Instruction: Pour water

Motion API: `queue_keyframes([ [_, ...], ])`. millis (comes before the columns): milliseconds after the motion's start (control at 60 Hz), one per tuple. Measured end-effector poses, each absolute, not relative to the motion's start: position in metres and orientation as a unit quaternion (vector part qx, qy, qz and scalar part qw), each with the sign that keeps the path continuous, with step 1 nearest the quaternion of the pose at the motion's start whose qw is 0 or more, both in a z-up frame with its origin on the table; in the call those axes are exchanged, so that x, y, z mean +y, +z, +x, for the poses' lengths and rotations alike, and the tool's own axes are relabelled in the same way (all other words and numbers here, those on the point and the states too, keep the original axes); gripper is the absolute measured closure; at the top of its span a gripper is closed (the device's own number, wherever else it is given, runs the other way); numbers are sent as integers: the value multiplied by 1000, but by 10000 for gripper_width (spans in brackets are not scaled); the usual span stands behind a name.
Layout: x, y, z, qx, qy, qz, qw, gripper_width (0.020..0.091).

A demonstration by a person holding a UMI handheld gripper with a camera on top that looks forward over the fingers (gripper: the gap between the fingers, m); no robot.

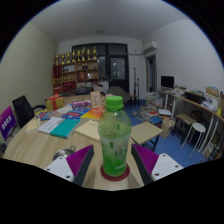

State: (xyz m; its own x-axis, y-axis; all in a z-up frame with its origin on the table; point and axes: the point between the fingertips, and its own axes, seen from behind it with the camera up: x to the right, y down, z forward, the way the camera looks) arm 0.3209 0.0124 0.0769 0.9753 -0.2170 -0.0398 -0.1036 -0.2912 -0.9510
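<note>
Shelves with small bright things line the back wall of a busy room, and chairs stand around a wide wooden counter (30,145). One green bottle (114,140) with a green cap stands upright on a round coaster (110,177) at the near edge of the counter. It sits between the two fingers of the claw (113,163), so it looks lined up for a grab. The two purple pads (78,160) are close by the bottle's sides, one on each side, but I cannot tell if they press on it or leave a little gap. The bottle looks full and its cap is on. I think the cap must come off before any water can be poured. Farther back lie some papers (62,126) and a box (97,100). I cannot see a cup to pour into.
</note>
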Motion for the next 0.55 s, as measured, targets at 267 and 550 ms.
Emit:
queue_keyframes([
  [267, -108, 114, 244, 124, -44, -826, 548, 268],
  [550, -249, 194, 135, 151, -46, -824, 544, 268],
])
